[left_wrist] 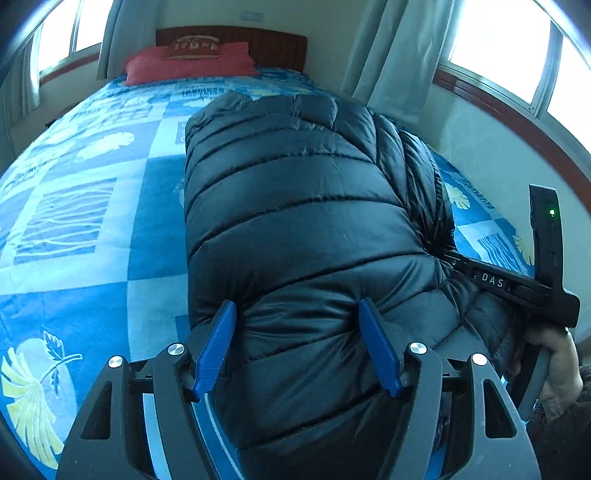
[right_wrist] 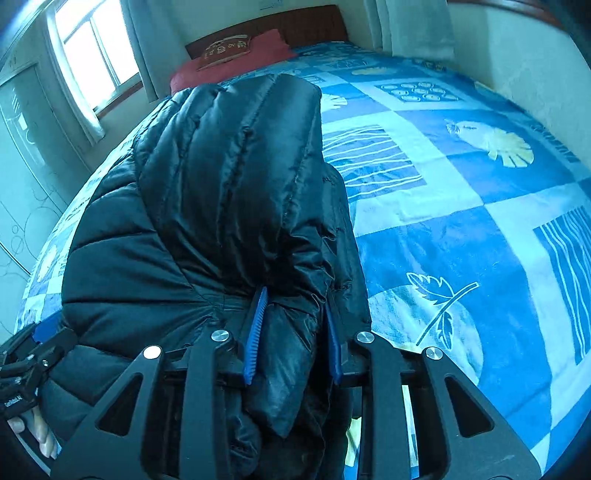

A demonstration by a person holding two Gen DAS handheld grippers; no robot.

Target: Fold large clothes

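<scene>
Jacket (left_wrist: 295, 206): puffy, soft, slick; centre frame, on bed (left_wrist: 92, 221).
Left tongs (left_wrist: 297, 347): spread around hem bulk.
Right tongs (right_wrist: 293, 336): pinching a fold.
Hold: quilted seams.

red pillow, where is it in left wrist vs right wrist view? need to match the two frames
Left wrist: the red pillow sits top left of centre, at the head of the bed, beyond the black puffer jacket.
Right wrist: the red pillow sits top centre-left, tilted, just past the jacket's far end.
Shared landmark: the brown wooden headboard right behind the pillow in both views.
</scene>
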